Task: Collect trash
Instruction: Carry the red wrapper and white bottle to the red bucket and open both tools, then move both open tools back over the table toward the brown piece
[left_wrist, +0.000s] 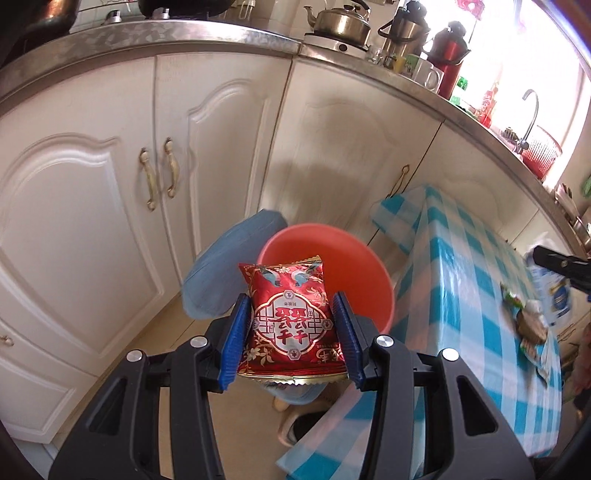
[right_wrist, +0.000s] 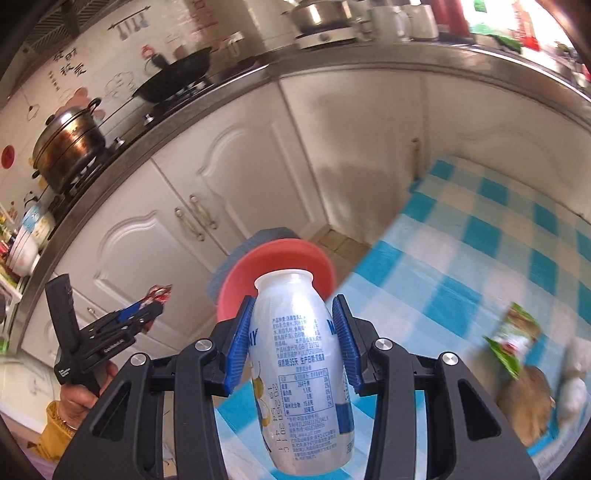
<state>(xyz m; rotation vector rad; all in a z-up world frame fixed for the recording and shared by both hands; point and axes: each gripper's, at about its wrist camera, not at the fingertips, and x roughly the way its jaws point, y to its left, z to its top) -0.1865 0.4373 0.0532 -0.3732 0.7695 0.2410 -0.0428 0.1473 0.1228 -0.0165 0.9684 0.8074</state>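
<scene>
My left gripper (left_wrist: 291, 325) is shut on a red snack packet (left_wrist: 290, 321) and holds it over the near rim of a salmon-red bin (left_wrist: 354, 258) on the floor. My right gripper (right_wrist: 295, 332) is shut on a white plastic drink bottle (right_wrist: 299, 369), held above the checked tablecloth edge, with the red bin (right_wrist: 258, 266) beyond it. The left gripper (right_wrist: 146, 314) with the red packet shows at the left of the right wrist view. The right gripper's black body (left_wrist: 561, 264) and the bottle (left_wrist: 552, 295) show at the right edge of the left wrist view.
A blue-and-white checked table (left_wrist: 461, 277) stands right of the bin, with a green wrapper (right_wrist: 515, 338), a brown piece (right_wrist: 524, 402) and white crumpled trash (right_wrist: 572, 391) on it. White cabinets (left_wrist: 110, 184) stand behind. A blue lid (left_wrist: 225, 266) leans by the bin.
</scene>
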